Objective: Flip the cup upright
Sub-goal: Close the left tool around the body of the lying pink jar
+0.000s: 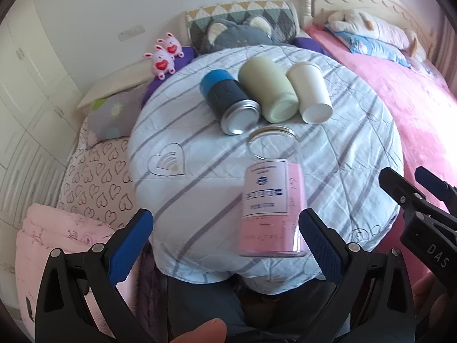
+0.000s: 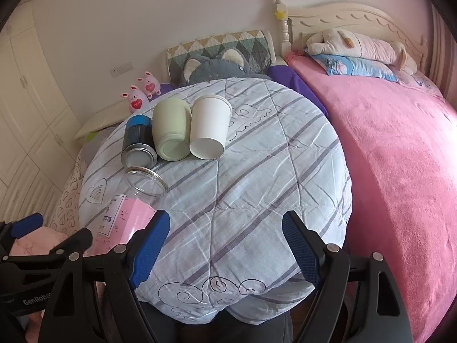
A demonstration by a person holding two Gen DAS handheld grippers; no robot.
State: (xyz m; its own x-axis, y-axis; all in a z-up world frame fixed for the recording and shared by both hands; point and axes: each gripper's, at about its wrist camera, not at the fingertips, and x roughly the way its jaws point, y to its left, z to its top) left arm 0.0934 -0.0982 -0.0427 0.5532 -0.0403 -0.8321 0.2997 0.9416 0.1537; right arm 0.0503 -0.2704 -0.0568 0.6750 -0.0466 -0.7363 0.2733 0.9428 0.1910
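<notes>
Several cups lie on their sides on a round striped cushion (image 1: 200,177). A clear glass jar with a pink label (image 1: 272,197) lies nearest, mouth pointing away, just ahead of my open, empty left gripper (image 1: 225,228). Behind it lie a blue-and-black metal cup (image 1: 228,97), a pale green cup (image 1: 268,88) and a white paper cup (image 1: 310,91), bases toward me. In the right wrist view my right gripper (image 2: 225,240) is open and empty over the cushion (image 2: 257,171), with the jar (image 2: 128,208) at its left and the white cup (image 2: 210,123) farther ahead.
A pink bedspread (image 2: 400,171) lies to the right with plush toys at the headboard (image 2: 357,45). Two pink bunny toys (image 1: 164,57) and a grey plush pillow (image 1: 237,33) sit behind the cushion. A heart-print pillow (image 1: 94,177) and white cupboards (image 1: 25,91) are at left.
</notes>
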